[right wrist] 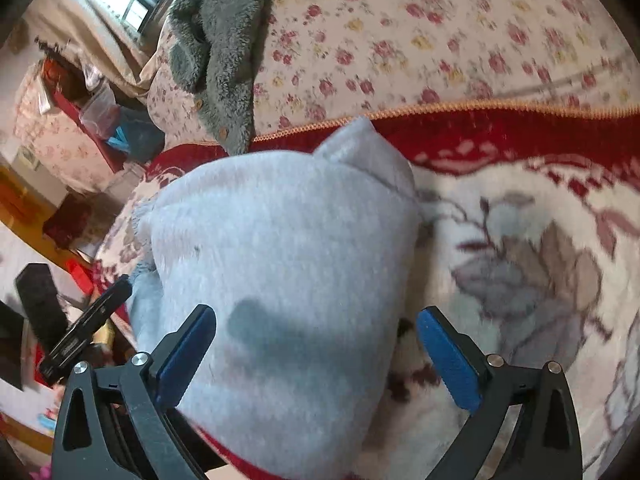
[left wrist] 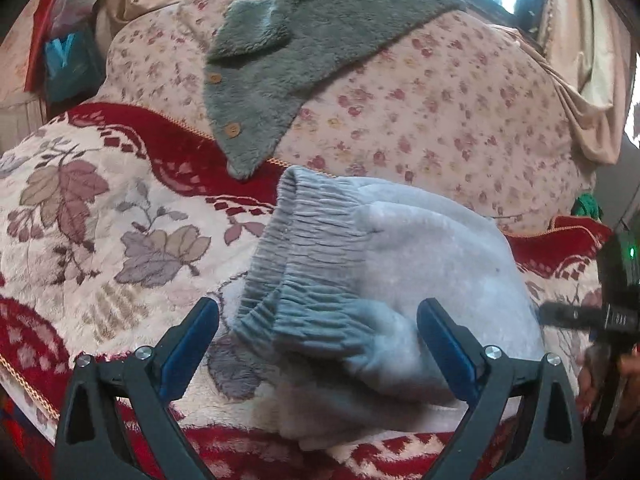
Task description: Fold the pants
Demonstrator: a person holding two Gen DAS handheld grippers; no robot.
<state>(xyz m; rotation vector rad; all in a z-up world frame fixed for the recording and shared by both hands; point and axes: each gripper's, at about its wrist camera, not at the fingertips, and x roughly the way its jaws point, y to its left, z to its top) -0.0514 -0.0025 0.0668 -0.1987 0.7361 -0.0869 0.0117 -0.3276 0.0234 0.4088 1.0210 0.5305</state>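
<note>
Folded light grey pants point(left wrist: 400, 280) lie on a red-and-cream floral blanket point(left wrist: 100, 220) (ribbed waistband at 10 o'clock). Left claw point(left wrist: 318, 334) and right claw point(right wrist: 316, 336) both gape wide above them, gripping nothing. A green fleece jacket point(left wrist: 300, 52) lies at 12 o'clock.

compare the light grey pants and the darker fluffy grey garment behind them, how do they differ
The light grey pants are pale with short smooth fleece and a ribbed elastic waistband; the fluffy grey garment is darker, greenish grey, with a shaggy pile and wooden buttons. The pants sit in a compact folded bundle on the red-and-cream blanket; the garment sprawls unfolded across the floral quilt, only its tip reaching the blanket. Both are soft grey clothing, and neither is gripped.
</note>
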